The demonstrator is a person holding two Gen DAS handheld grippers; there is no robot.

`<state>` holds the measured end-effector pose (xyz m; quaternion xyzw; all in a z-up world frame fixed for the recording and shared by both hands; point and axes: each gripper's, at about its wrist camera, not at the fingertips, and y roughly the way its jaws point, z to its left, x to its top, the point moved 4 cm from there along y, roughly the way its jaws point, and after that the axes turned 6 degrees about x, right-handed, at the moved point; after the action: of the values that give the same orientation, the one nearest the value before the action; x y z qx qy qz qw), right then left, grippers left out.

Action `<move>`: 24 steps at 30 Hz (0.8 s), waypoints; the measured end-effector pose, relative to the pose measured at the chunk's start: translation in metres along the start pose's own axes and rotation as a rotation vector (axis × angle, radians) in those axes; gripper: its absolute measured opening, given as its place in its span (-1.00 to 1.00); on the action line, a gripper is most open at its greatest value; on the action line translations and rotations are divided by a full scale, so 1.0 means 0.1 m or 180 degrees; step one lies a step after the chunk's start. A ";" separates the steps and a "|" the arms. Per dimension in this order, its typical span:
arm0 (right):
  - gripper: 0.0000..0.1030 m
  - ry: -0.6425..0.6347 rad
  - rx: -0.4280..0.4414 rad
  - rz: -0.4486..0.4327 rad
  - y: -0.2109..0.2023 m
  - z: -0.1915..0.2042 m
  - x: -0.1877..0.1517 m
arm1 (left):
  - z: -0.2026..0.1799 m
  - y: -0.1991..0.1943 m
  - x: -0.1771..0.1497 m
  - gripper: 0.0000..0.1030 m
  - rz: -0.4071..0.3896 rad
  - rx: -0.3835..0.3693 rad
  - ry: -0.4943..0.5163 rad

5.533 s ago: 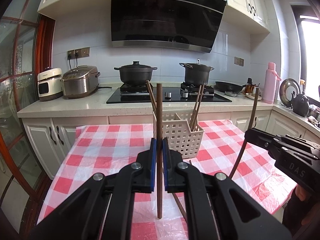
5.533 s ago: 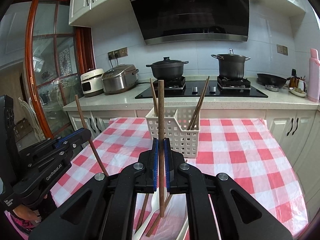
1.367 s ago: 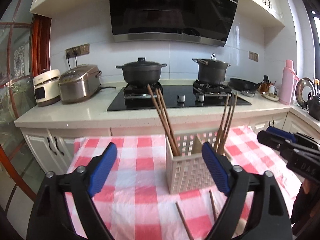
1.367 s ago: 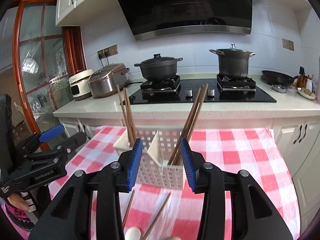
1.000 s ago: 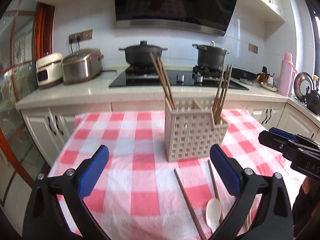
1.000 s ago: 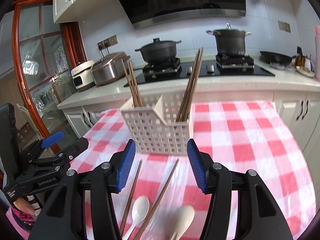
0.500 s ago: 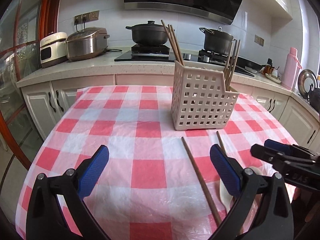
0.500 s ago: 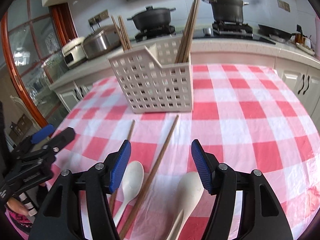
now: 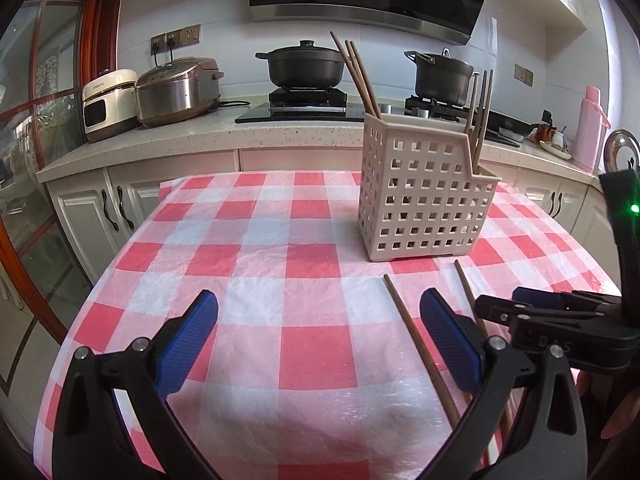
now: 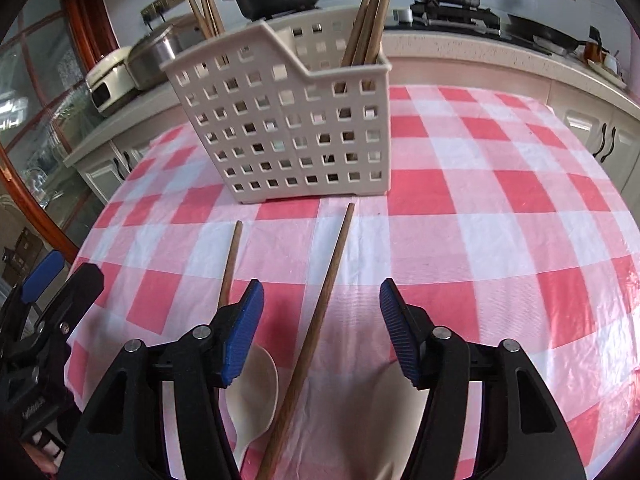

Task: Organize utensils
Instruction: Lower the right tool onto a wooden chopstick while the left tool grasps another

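Note:
A cream perforated utensil caddy (image 9: pixel 424 196) (image 10: pixel 296 128) stands on the red-checked tablecloth, with wooden chopsticks upright in its left (image 9: pixel 356 76) and right (image 9: pixel 478 108) compartments. Two loose chopsticks lie in front of it: one (image 10: pixel 316 320) runs between my right gripper's open jaws, the other (image 10: pixel 230 264) lies left of it. A cream spoon (image 10: pixel 256 392) lies under my right gripper's left finger; a second cream spoon (image 10: pixel 396 412) lies under its right finger. My right gripper (image 10: pixel 322 328) is open and low over them. My left gripper (image 9: pixel 318 340) is open and empty over bare cloth, left of a chopstick (image 9: pixel 420 344).
The kitchen counter behind holds a rice cooker (image 9: pixel 176 88), a white appliance (image 9: pixel 108 102), two black pots (image 9: pixel 306 64) on the hob and a pink flask (image 9: pixel 594 128). The table edge (image 9: pixel 80 312) drops off at the left. Each gripper shows in the other's view (image 9: pixel 560 324).
Both grippers let go of their chopsticks into the caddy, opened, and came down toward the table. My right gripper now straddles a loose chopstick.

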<state>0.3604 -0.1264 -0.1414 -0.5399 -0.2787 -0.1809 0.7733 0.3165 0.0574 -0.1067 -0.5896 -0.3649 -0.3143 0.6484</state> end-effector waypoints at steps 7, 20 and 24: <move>-0.30 0.0025 -0.0190 0.0231 0.24 0.01 0.03 | 0.09 0.03 0.00 0.90 0.0001 0.0010 -0.0037; -0.83 -0.0217 -0.0432 0.0236 0.25 -0.02 0.01 | 0.03 0.29 -0.10 0.90 0.0404 -0.0026 -0.0022; -0.86 -0.0189 -0.0343 0.0237 0.20 -0.06 -0.01 | -0.10 0.36 -0.13 0.90 0.0572 -0.0064 0.0017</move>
<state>0.3725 -0.1249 -0.1586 -0.5959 -0.2711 -0.1506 0.7408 0.3411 0.0507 -0.1373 -0.6256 -0.3057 -0.2600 0.6690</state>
